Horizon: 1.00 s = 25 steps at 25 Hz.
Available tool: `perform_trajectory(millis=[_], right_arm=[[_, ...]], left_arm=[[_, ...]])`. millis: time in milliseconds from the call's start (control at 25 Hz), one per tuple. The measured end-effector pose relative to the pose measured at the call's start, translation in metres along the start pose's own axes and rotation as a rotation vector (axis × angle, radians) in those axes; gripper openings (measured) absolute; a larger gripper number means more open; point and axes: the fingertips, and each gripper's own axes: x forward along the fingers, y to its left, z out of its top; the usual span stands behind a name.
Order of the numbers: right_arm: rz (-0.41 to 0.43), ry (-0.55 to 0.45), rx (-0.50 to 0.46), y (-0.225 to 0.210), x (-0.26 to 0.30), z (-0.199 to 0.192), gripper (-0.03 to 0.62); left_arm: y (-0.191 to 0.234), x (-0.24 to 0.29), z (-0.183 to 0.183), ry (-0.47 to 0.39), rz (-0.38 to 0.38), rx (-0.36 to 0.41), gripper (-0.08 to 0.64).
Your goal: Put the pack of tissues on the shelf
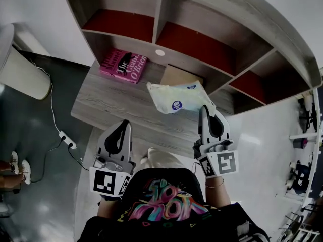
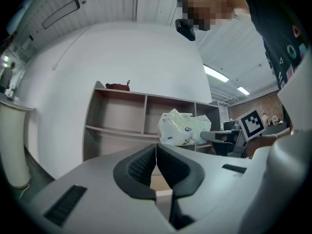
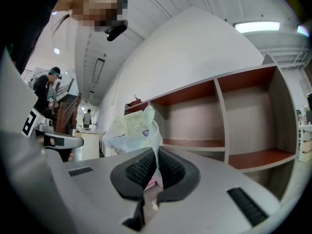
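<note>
Nearest, the left gripper (image 1: 122, 124) has its jaws pressed together with nothing between them. To its right, the right gripper (image 1: 204, 109) is clamped on the wrapper edge of the pack of tissues (image 1: 176, 99), holding it up over the wooden counter (image 1: 111, 105). Farther off on the left, a pink book (image 1: 123, 64) lies on the counter. Beyond it stands the shelf (image 1: 158, 19).
</note>
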Motion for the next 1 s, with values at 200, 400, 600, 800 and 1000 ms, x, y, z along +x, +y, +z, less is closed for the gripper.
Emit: perform_trajectory(millis=[200,400,600,800,1000], right_arm=[[-0.036,-0.029,-0.004,-0.036,0.039,0.007,0.018],[-0.057,-0.050,-0.013,-0.059,0.058,0.017,0.018],[-0.052,-0.048,-0.006,-0.077,0.066,0.020,0.018],[-0.074,-0.053,0.003,-0.088,0.067,0.022,0.018],[-0.117,-0.054,0.023,-0.090,0.064,0.021,0.018]], left_arm=[[0.009,0.062,0.009,-0.020,-0.048,0.020,0.025],[0.010,0.099,0.019,-0.035,-0.083,0.034,0.025],[0.005,0.126,0.024,-0.034,-0.090,0.047,0.025],[0.000,0.143,0.025,-0.025,-0.119,0.049,0.025],[-0.005,0.154,0.027,-0.016,-0.175,0.054,0.025]])
